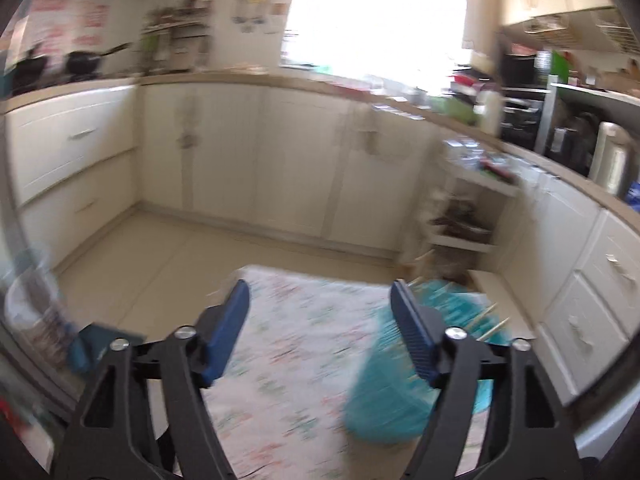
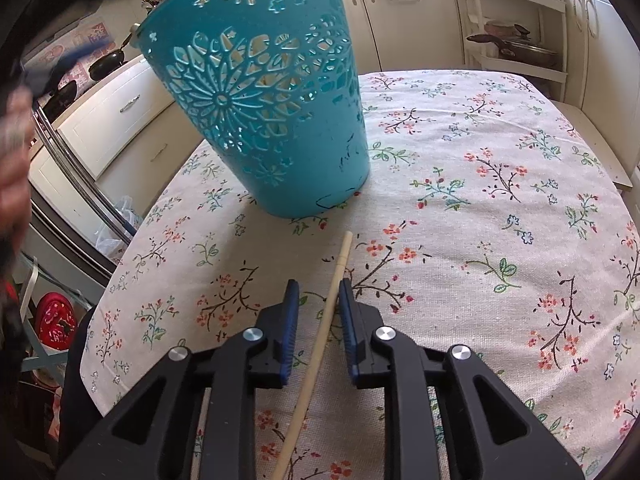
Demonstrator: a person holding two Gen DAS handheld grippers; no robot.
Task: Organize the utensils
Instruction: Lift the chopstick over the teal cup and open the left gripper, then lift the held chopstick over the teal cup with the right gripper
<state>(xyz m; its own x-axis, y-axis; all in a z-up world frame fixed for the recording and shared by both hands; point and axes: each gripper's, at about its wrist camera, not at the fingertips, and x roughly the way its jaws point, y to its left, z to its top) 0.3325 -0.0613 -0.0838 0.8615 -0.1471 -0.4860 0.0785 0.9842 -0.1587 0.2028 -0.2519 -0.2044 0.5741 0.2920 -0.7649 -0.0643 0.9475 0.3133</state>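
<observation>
A teal perforated basket (image 2: 264, 104) stands upright on the floral tablecloth (image 2: 500, 208). In the blurred left wrist view the basket (image 1: 384, 396) holds several wooden sticks (image 1: 490, 322) that poke out of its top. A single wooden chopstick (image 2: 320, 340) lies on the cloth in front of the basket. My right gripper (image 2: 319, 292) is low over the cloth, its blue pads (image 2: 347, 312) on either side of the chopstick with a gap left; it is open. My left gripper (image 1: 320, 296) is wide open and empty, raised above the table beside the basket.
White kitchen cabinets (image 1: 240, 152) and counters ring the room. A white shelf rack with pans (image 2: 516, 44) stands beyond the table's far edge. A plastic bag (image 2: 116, 224) and a red bag (image 2: 56, 316) sit on the floor to the left of the table.
</observation>
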